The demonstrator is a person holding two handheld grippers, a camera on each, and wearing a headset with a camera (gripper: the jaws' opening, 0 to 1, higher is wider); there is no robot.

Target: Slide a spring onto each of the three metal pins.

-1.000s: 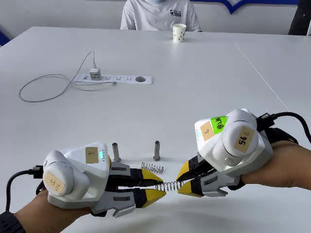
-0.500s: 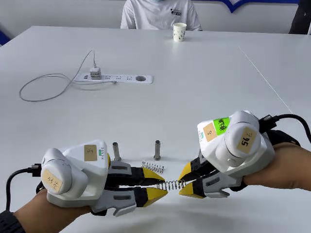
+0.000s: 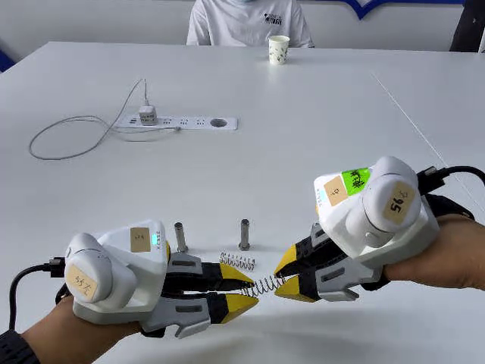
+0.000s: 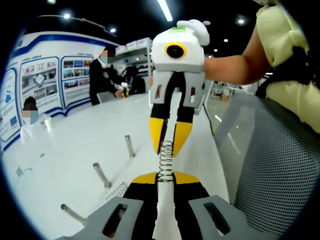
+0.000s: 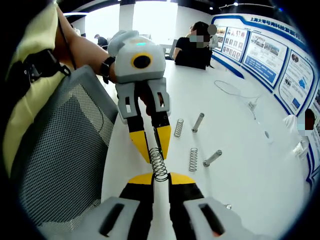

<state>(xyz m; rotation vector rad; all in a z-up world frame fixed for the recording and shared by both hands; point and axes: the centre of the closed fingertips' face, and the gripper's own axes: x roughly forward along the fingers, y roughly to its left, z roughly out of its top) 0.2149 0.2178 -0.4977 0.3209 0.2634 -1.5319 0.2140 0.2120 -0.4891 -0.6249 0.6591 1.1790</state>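
Spring [image 3: 264, 286], both ends hidden, fingers of left gripper [image 3: 249, 290] and right gripper [image 3: 281, 277] apparently clamped on it

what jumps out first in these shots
The left gripper and right gripper meet tip to tip at the front of the table, each pinching an end of one spring held between them. Just beyond, a loose spring lies flat beside two bare upright pins.
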